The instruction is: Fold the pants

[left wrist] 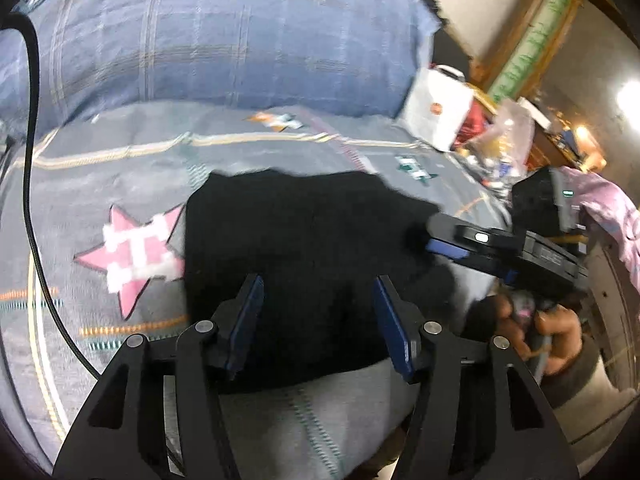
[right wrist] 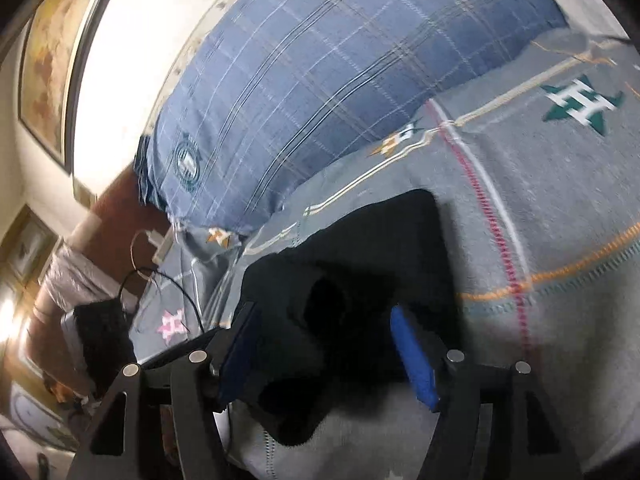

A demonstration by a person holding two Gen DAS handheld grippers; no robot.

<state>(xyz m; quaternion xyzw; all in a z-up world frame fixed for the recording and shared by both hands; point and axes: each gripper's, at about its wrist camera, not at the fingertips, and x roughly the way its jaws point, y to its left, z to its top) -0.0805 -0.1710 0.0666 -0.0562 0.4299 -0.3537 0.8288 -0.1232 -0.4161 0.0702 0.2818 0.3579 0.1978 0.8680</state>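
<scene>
The black pants lie folded into a compact block on the grey patterned blanket. My left gripper is open just above their near part, holding nothing. My right gripper shows in the left wrist view at the pants' right edge. In the right wrist view the pants bunch up between the open jaws of the right gripper; its blue pads stand apart and whether they touch the cloth is unclear.
A large blue plaid pillow lies behind the pants. A black cable runs along the left. A white bag and clutter sit at the bed's right edge. A dark device with cables lies on the bed.
</scene>
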